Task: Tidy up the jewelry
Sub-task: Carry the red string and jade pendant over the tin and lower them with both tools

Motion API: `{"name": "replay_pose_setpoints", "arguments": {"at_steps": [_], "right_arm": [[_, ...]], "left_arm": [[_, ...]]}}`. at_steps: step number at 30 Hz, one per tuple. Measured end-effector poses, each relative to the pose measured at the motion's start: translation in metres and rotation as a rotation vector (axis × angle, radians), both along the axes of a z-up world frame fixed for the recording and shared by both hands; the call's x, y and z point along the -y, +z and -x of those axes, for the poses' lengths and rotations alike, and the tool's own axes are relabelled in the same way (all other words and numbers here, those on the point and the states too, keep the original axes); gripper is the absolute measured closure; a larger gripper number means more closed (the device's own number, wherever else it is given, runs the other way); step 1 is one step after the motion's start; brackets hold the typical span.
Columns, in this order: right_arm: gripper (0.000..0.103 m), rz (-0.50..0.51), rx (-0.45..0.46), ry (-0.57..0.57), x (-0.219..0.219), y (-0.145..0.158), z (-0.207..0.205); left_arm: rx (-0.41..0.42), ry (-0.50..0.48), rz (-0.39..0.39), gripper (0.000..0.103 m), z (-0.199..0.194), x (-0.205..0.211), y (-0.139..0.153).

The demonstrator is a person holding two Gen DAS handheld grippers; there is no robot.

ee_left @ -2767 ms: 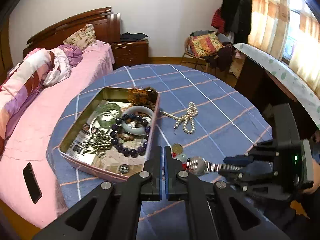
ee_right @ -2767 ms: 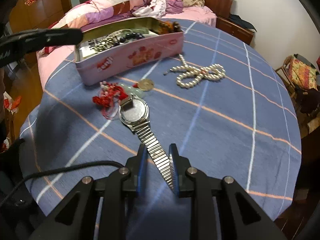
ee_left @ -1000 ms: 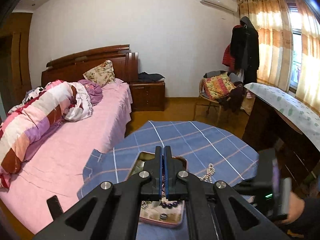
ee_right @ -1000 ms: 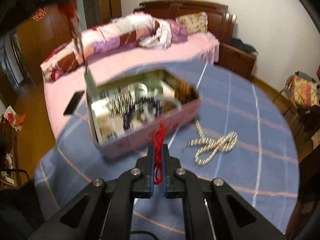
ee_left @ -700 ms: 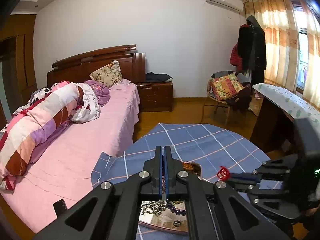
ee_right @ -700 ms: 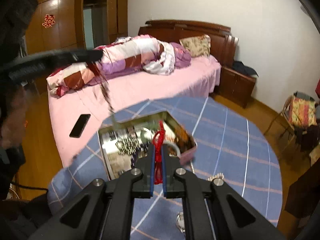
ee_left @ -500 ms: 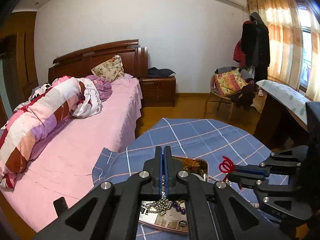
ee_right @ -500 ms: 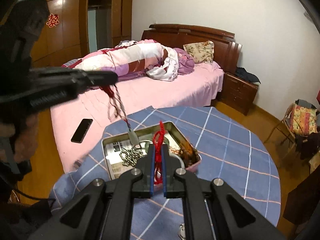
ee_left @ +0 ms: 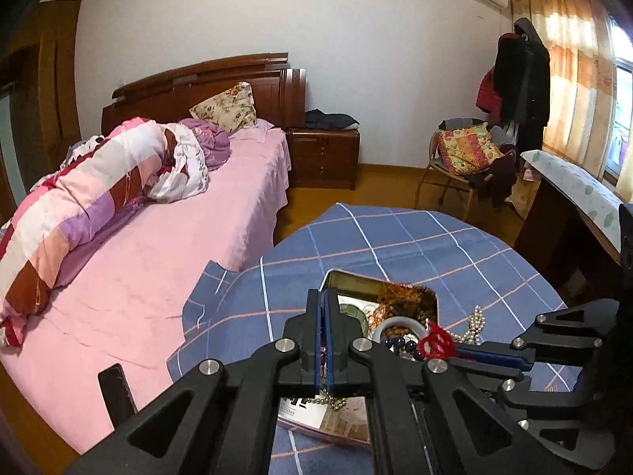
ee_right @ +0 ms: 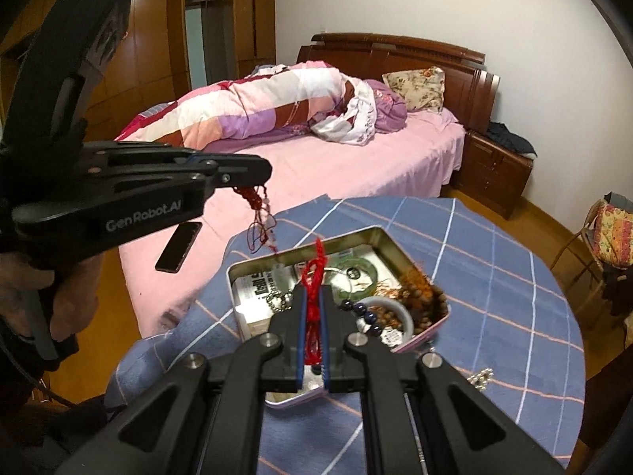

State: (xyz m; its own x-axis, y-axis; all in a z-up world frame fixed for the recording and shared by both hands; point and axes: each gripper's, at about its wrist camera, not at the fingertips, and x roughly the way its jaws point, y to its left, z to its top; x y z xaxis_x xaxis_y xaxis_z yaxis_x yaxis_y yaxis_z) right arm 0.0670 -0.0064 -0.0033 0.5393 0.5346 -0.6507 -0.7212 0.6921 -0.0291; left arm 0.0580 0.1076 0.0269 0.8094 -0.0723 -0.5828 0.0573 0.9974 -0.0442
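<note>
Red cord (ee_right: 314,277), pink tin (ee_right: 431,326), blue checked tablecloth (ee_right: 494,277).

Black gripper (ee_right: 312,340) frames with silver screws, blue-edged fingers (ee_right: 302,336) — one side lettered "GenRobot.AI".

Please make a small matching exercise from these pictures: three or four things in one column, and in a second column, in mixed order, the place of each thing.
Things:
1. phone
2. pearl necklace
3. floral pillow
4. white bangle

Places:
a. inside the tin
b. on the pink sheet near the bed's edge
c. against the headboard
d. on the blue cloth beside the tin

Pairs: 1-b, 2-d, 3-c, 4-a
</note>
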Motion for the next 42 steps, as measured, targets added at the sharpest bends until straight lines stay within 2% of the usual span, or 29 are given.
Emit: {"name": "replay_pose_setpoints", "arguments": {"at_steps": [11, 17, 42], "right_arm": [[0.095, 0.028, -0.06, 0.023, -0.014, -0.024, 0.004], [0.095, 0.039, -0.085, 0.021, -0.018, -0.034, 0.003], [0.095, 0.07, -0.128, -0.029, -0.016, -0.056, -0.012]], "left_arm": [[-0.029, -0.002, 0.021, 0.103, 0.002, -0.002, -0.013], [-0.055, -0.009, 0.006, 0.103, 0.002, 0.003, -0.027], [-0.161, 0.005, -0.021, 0.103, -0.007, 0.003, -0.07]]}}
